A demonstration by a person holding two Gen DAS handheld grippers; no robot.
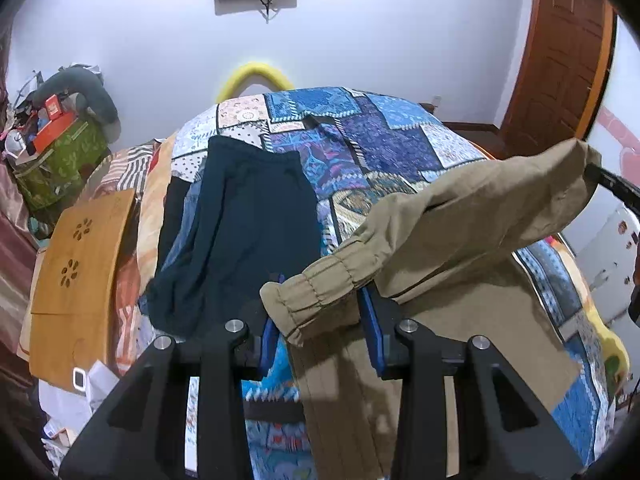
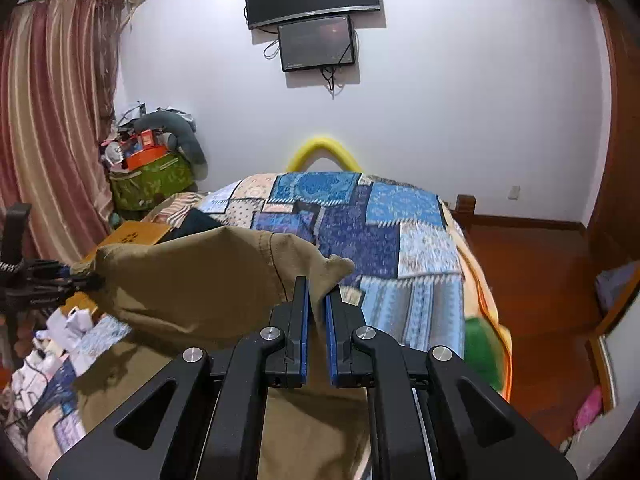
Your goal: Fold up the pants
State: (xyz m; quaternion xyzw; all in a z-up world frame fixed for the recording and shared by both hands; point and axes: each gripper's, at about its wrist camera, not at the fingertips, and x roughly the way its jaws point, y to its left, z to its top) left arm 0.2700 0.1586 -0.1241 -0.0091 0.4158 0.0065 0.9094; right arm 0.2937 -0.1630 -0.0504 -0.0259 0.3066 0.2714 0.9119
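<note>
Right, I have the khaki pants (image 1: 460, 232) lifted between both grippers above the quilt (image 1: 384, 136), with the rest of the fabric trailing down onto the bed in front of me. My left gripper (image 1: 320, 312) is clamped on the elastic cuff (image 1: 316, 292); my right gripper (image 2: 317, 300) is pinched on the other lifted corner. The span between them sags a little, so I judge this to be a fold being carried over.

To do it well, I would keep both grips firm and level, hold the top edge taut so no crease forms, and carry it forward until the lifted edge lines up with the part lying flat. I'd lower both ends together and let go only once the cloth rests. The dark shorts (image 1: 248, 224) lie just to the left, so I should stay clear of them.
</note>
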